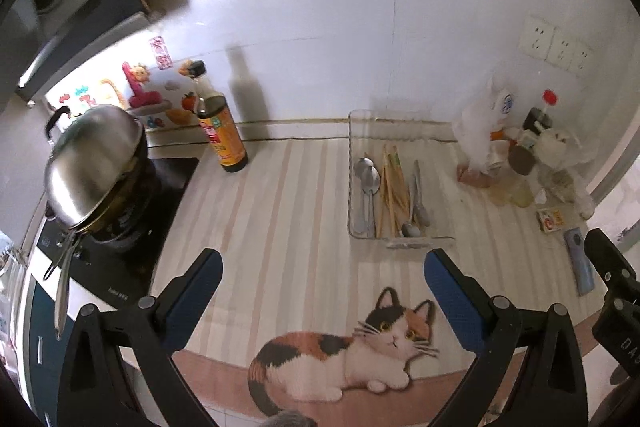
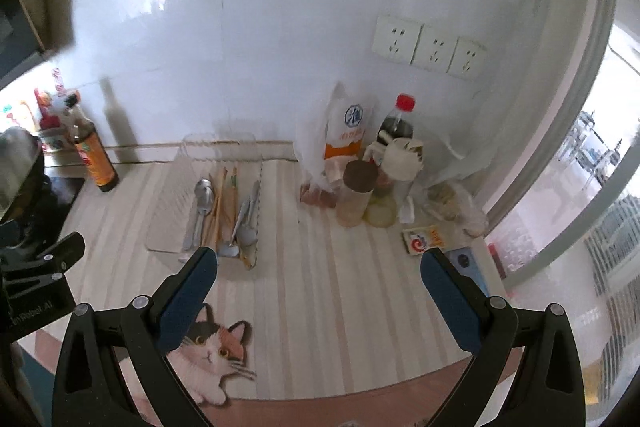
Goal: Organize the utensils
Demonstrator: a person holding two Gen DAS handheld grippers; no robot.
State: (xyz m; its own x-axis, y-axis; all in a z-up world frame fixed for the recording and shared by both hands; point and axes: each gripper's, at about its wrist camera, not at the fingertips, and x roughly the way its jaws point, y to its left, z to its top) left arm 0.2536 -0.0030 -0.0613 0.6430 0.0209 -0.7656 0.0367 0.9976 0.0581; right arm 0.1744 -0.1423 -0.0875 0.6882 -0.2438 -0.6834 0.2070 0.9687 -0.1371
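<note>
A clear plastic tray point(image 1: 356, 131) stands on the striped counter mat and holds metal spoons point(image 1: 369, 183), wooden chopsticks point(image 1: 391, 187) and more metal cutlery point(image 1: 418, 203), laid lengthwise. My left gripper point(image 1: 322, 267) hovers open in front of the tray with nothing between its blue pads. The right wrist view shows the same tray point(image 2: 192, 147) with spoons point(image 2: 202, 203) and chopsticks point(image 2: 224, 203). There my right gripper point(image 2: 318, 269) is open and empty, to the right of the tray's near end.
A soy sauce bottle point(image 1: 222, 131) stands left of the tray, beside a stove with a steel lidded pot point(image 1: 94, 163). Bottles, jars and bags point(image 2: 372, 171) crowd the back right corner under wall sockets point(image 2: 428, 47). A small box point(image 2: 424, 239) and a blue card lie near the counter's right edge.
</note>
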